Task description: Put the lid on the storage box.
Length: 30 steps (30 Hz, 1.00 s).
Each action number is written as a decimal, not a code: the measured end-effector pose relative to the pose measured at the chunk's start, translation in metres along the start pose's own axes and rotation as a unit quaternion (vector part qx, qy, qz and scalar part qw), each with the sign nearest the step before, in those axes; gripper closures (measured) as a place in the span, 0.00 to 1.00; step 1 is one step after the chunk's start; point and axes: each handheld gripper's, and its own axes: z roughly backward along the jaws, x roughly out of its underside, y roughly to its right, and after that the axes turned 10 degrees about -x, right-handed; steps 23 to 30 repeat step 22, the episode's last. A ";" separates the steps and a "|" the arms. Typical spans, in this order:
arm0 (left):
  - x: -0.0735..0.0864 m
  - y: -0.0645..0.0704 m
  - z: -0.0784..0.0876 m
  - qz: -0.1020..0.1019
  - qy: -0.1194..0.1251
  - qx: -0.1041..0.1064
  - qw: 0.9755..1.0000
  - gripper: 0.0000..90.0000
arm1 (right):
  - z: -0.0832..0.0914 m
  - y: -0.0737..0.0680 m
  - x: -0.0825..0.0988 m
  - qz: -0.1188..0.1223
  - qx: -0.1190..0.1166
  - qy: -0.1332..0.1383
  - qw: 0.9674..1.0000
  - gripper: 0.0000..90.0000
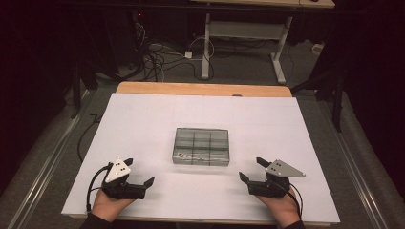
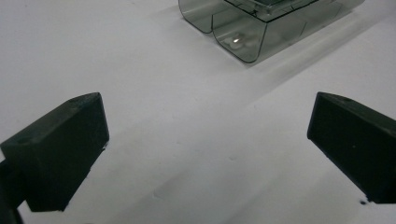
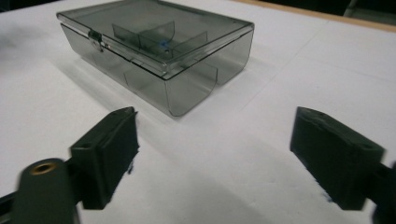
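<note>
The box [image 1: 202, 146] is sitting lid-shut mid-surface [image 1: 143, 119], long axis running 9 to 3 o'clock, lying at 1 o'clock from the left tool [image 1: 141, 172] and 11 o'clock from the right tool [image 1: 253, 169], both gaping empty, about equally near.

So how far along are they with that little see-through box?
The clear compartment box sits shut mid-table, lid down and latch closed. Nothing is in hand: left gripper and right gripper rest beside it, jaws open and empty. Whether anything is left isn't visible.
</note>
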 end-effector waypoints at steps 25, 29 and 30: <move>-0.001 0.006 0.000 0.007 0.004 0.013 1.000 0.00 | 0.018 0.000 0.003 0.001 0.027 0.040 0.999 0.00; -0.001 0.006 0.000 0.007 0.004 0.013 1.000 0.00 | 0.018 0.000 0.003 0.001 0.027 0.040 0.999 0.00; -0.001 0.006 0.000 0.007 0.004 0.013 1.000 0.00 | 0.018 0.000 0.003 0.001 0.027 0.040 0.999 0.00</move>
